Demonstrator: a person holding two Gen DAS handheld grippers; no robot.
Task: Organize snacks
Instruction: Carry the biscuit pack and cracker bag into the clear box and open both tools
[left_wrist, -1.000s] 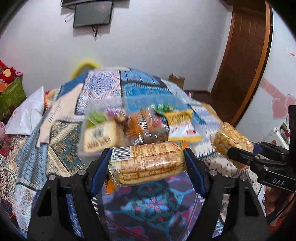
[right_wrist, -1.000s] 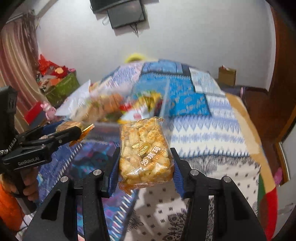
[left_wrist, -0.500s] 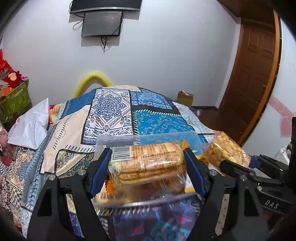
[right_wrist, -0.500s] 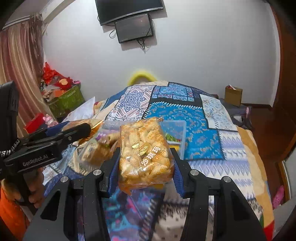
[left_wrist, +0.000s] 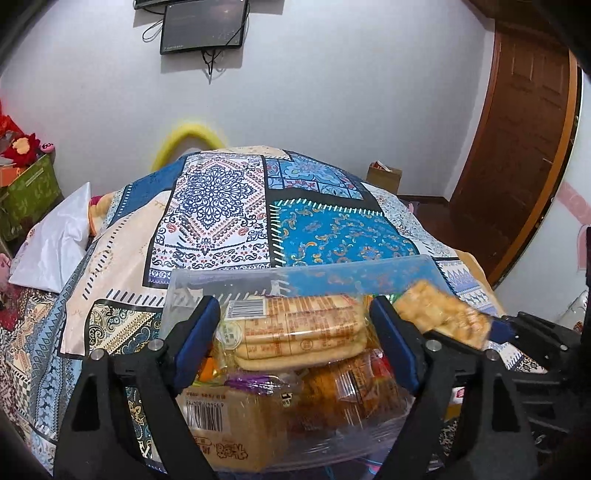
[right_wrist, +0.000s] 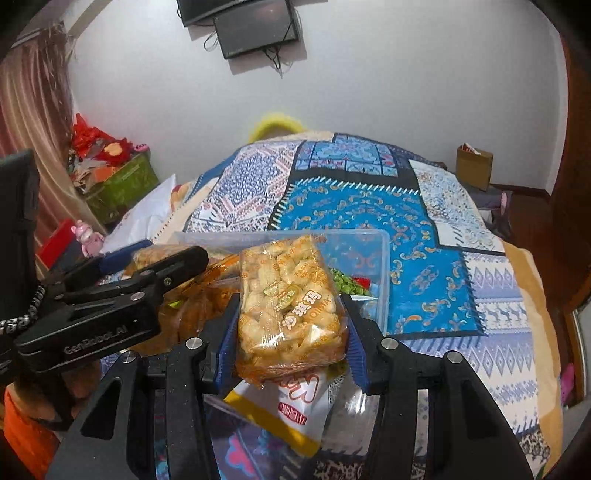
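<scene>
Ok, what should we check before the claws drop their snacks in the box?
1. Both snacks over the clear box: ok.
2. Left claw letting go: ok. Its jaws have just been opening, and the long biscuit pack between them lies on the pile.
3. Right claw holding the crunchy snack bag tight: ok.
4. Free spot under that bag: not ok, a white and yellow packet lies right below.
5. Box rim clear of both claws: cannot tell.

A bed (left_wrist: 229, 206) under a patchwork quilt bears a clear snack bin (left_wrist: 295, 273) low in frame, a white pillow (left_wrist: 55, 240) at left.
</scene>
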